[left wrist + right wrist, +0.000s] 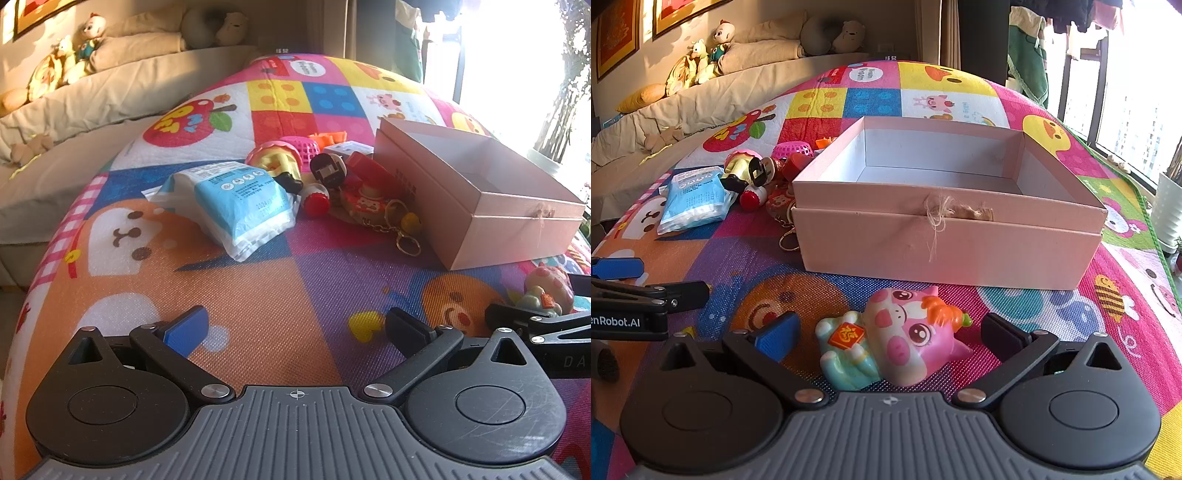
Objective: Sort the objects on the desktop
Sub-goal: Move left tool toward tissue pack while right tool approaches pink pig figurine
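An open pink box (945, 236) stands on the colourful play mat (1015, 314); it shows at the right in the left wrist view (480, 206), and its inside looks empty. A pink pig toy (897, 339) lies on the mat between the open fingers of my right gripper (886, 336), not gripped. My left gripper (295, 326) is open and empty over the mat, short of a blue tissue pack (240, 199). Beside the box lies a pile of small toys: a yellow figure (277, 162), a red-capped toy (316, 199), a keychain (384, 214), a pink basket (301, 147).
A beige sofa (701, 92) with cushions and plush toys runs along the left and back. A window (1126, 103) and a white pot (1169, 214) are at the right. The left gripper shows at the left edge of the right wrist view (628, 291).
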A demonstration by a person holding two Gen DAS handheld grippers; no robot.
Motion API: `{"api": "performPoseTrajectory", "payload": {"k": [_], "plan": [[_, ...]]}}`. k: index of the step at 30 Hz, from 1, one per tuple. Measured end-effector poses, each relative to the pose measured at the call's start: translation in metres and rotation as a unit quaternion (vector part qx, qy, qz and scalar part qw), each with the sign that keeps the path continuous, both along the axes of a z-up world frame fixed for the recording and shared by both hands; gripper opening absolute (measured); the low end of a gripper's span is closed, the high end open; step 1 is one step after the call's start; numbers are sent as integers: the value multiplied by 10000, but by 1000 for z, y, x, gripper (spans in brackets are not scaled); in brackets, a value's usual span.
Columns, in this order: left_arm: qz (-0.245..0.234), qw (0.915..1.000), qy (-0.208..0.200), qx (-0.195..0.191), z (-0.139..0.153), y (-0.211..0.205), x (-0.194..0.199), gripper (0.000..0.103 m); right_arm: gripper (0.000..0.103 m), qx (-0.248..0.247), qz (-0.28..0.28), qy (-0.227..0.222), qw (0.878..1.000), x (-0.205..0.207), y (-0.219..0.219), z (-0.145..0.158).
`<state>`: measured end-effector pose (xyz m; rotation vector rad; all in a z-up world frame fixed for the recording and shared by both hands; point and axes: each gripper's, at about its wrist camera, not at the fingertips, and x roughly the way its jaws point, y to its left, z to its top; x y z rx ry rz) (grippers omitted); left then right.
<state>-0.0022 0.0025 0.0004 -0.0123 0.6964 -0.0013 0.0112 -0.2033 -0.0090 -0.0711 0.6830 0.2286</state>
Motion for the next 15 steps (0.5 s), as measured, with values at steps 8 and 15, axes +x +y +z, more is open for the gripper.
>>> {"api": "performPoseTrajectory", "payload": {"k": [8, 15], "plan": [[7, 10000, 22, 91, -1, -2, 0, 103, 103, 4, -1, -1, 10000, 0, 0, 0], [7, 10000, 18, 86, -1, -2, 0, 103, 103, 22, -1, 10, 10000, 0, 0, 0]]}}
